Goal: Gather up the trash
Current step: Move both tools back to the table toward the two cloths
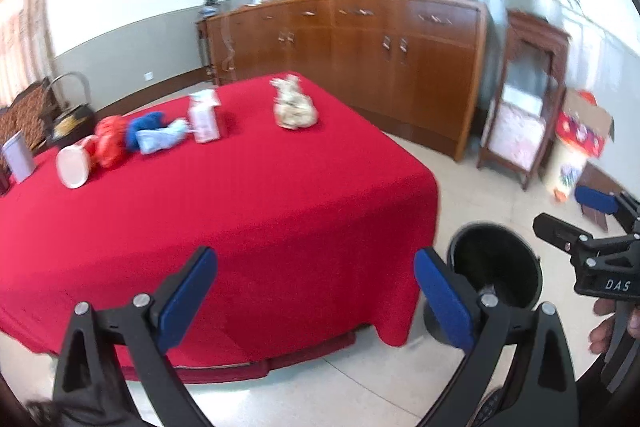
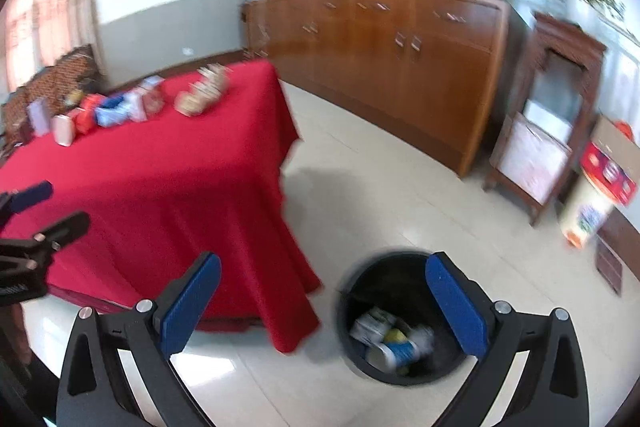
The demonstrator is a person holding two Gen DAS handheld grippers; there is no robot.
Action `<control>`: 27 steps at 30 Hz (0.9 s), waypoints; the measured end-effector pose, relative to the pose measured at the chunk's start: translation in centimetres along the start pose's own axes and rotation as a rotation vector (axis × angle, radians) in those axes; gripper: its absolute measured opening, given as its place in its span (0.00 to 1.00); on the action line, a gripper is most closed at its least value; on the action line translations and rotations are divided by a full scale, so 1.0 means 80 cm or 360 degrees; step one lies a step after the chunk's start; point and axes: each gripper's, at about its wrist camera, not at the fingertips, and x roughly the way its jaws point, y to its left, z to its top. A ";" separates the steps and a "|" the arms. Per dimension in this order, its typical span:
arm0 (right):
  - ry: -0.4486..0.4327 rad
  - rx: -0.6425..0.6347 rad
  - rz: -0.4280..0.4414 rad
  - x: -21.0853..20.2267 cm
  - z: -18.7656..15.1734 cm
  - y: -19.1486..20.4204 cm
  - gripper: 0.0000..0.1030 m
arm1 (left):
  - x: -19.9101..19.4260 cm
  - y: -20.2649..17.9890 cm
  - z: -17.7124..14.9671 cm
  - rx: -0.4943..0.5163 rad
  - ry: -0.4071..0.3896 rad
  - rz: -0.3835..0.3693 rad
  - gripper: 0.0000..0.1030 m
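Beside table's near right corner: black bin [image 2: 400, 319] on open tile floor, trash inside. More trash [image 1: 152, 135] along far left table [image 1: 256, 195] edge. Left gripper [image 1: 316, 295] and right gripper [image 2: 324, 303] both spread wide, empty.

**Table, bin and cabinet**

The table [image 1: 224, 211] stands left of the bin [image 2: 400, 319], which sits on the floor just beside the table's near corner. Packets [image 1: 160, 135] cluster along the table's far left side, with a bag [image 1: 294, 109] to their right. Several pieces of trash [image 2: 394, 341] lie inside the bin. A long cabinet [image 1: 360, 43] runs behind the table.
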 end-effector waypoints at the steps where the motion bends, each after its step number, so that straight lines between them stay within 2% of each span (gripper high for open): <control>1: 0.0001 -0.0008 0.0036 0.001 0.007 0.011 1.00 | -0.003 0.013 0.001 -0.0036 -0.0008 0.0007 0.97; 5: -0.0008 -0.0076 0.0138 0.007 0.031 0.058 1.00 | -0.014 0.054 0.004 -0.0094 -0.0040 0.0070 0.96; 10: 0.0027 -0.0175 0.0167 0.019 0.054 0.112 1.00 | -0.026 0.107 0.008 -0.0159 -0.0088 0.0168 0.95; 16: 0.0025 -0.0235 0.0211 0.037 0.076 0.149 1.00 | -0.028 0.162 0.015 -0.0232 -0.0120 0.0236 0.89; 22: 0.0034 -0.0223 0.0220 0.068 0.114 0.167 1.00 | -0.008 0.194 0.034 -0.0270 -0.0131 0.0232 0.85; 27: 0.0048 -0.0237 0.0215 0.102 0.139 0.180 1.00 | 0.037 0.213 0.059 -0.0280 -0.0059 0.0171 0.79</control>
